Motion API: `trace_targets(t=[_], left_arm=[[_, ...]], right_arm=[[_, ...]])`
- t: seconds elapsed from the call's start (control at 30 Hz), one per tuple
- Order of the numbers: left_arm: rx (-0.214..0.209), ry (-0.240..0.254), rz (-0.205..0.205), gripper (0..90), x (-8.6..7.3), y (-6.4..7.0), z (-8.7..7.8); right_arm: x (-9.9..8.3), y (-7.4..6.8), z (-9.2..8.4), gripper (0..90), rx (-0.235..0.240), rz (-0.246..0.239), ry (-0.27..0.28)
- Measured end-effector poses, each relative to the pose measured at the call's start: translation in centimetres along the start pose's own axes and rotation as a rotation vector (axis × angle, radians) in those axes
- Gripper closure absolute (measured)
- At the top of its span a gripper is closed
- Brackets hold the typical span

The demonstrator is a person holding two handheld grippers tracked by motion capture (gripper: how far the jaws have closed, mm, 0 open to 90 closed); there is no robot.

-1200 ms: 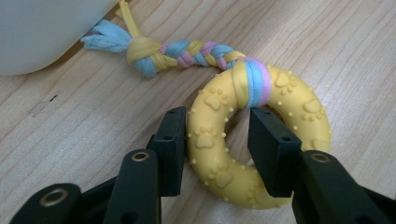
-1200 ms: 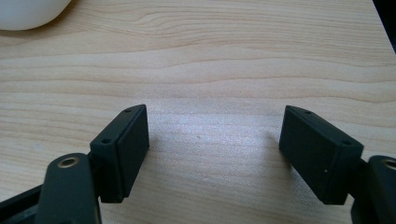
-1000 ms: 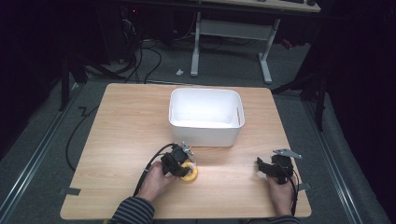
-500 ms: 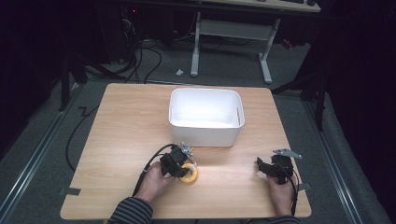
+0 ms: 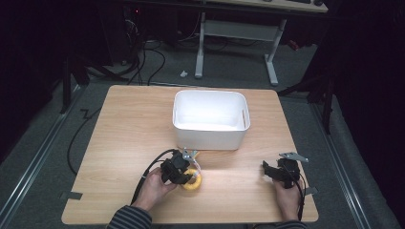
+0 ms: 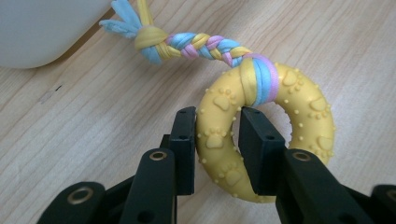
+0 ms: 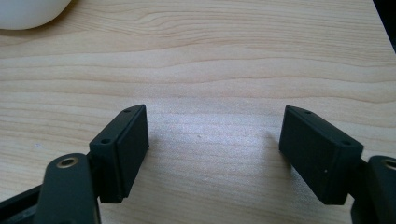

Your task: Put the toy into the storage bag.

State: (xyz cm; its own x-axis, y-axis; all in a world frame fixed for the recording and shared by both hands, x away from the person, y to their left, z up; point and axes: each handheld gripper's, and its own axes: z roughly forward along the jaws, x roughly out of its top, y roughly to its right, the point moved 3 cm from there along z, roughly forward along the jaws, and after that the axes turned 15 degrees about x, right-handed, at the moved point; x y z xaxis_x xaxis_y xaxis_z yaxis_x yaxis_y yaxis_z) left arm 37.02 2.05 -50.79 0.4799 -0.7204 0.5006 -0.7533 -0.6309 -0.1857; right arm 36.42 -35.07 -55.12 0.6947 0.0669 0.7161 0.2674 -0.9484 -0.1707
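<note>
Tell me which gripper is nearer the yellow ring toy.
Left. The left gripper is shut on the yellow ring toy, one jaw inside the ring and one outside. The right gripper sits open, apart from it, far across the table on bare wood.

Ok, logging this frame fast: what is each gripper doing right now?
Left gripper: closed on the yellow rubber ring toy with a braided pastel rope.
Right gripper: open, holding nothing, over the wooden table.

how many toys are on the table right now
1. A yellow ring toy with a braided rope tail lies near the table's front edge, in front of the white bin, clamped in the left gripper. The bin's inside looks empty, though its near wall hides part of the floor.
</note>
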Motion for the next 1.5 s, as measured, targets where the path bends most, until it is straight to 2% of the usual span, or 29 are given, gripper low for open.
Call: trace_targets(t=[0.23,0.53,0.87,1.07,1.3,1.5], left_arm=[[-0.006,0.007,-0.015,67.8,-0.6,-0.3,-1.1],[-0.016,0.032,-0.077,67.7,-1.2,-1.2,-2.4],[0.015,0.063,-0.101,67.7,-1.5,-2.4,-4.6],[0.056,0.066,-0.11,67.7,-1.7,-3.4,-5.6],[0.071,0.088,-0.173,67.8,-2.2,-5.0,-6.8],[0.104,0.104,-0.19,67.8,-2.1,-6.0,-7.8]], right_arm=[[0.0,0.0,0.0,24.1,0.0,0.0,0.0],[0.0,0.0,0.0,24.1,0.0,0.0,0.0],[0.0,0.0,0.0,24.1,0.0,-0.002,0.001],[0.0,0.0,0.0,24.1,0.0,-0.002,0.0],[0.0,0.0,0.0,24.1,0.0,-0.005,0.001],[0.0,0.0,0.0,24.1,0.0,-0.002,0.001]])
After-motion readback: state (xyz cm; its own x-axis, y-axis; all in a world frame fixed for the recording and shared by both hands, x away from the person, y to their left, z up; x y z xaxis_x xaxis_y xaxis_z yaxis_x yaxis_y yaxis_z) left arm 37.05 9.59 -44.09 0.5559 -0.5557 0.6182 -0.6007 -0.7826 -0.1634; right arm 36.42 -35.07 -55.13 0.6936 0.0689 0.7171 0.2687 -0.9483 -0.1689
